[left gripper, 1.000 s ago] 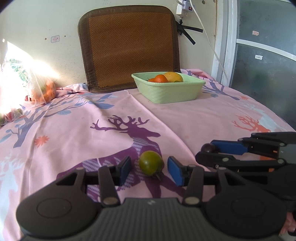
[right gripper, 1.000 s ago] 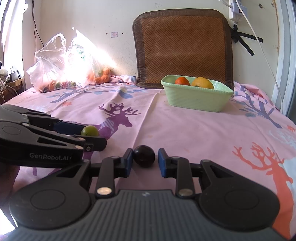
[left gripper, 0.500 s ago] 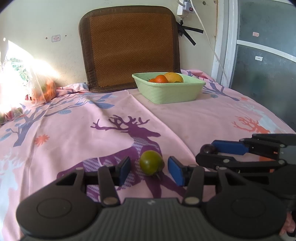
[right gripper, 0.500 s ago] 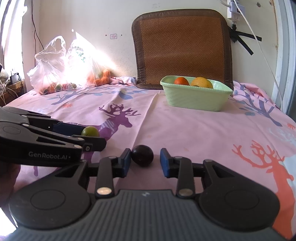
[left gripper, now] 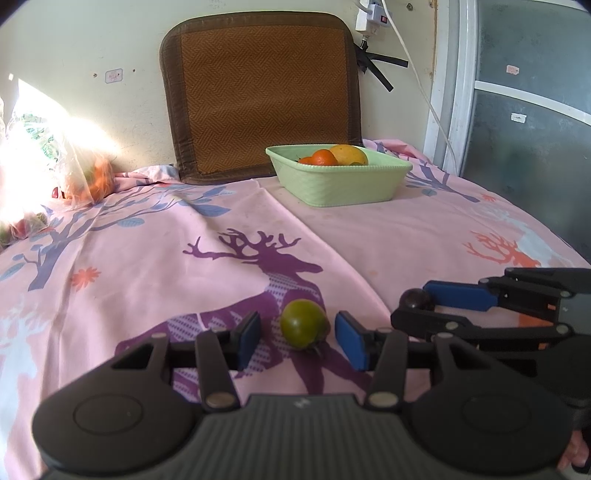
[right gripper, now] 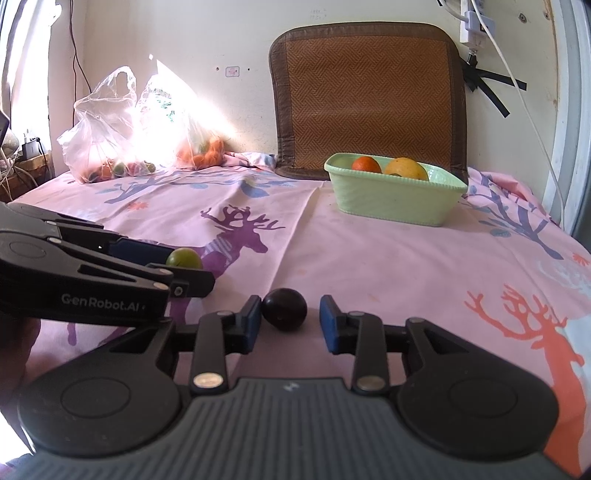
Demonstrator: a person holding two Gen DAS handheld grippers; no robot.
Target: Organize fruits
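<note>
A green tomato (left gripper: 303,323) lies on the pink cloth between the open fingers of my left gripper (left gripper: 300,340), clear of both pads. A dark plum (right gripper: 284,308) lies between the open fingers of my right gripper (right gripper: 290,323), close to the left pad. In the left wrist view the right gripper (left gripper: 424,308) is at the right with the plum (left gripper: 413,298) at its tip. In the right wrist view the left gripper (right gripper: 184,271) is at the left around the green tomato (right gripper: 183,257). A light green basket (left gripper: 338,179) at the back holds an orange (left gripper: 323,157) and a yellow fruit (left gripper: 349,155).
A brown woven cushion (left gripper: 260,96) leans on the wall behind the basket (right gripper: 393,197). Plastic bags of fruit (right gripper: 110,129) sit at the back left. A cable and plug (right gripper: 476,22) hang on the wall at the right. A grey door (left gripper: 532,110) stands at the right.
My right gripper's fingers have spread apart from the dark plum, which stays on the cloth. My left gripper stays open around the green tomato.
</note>
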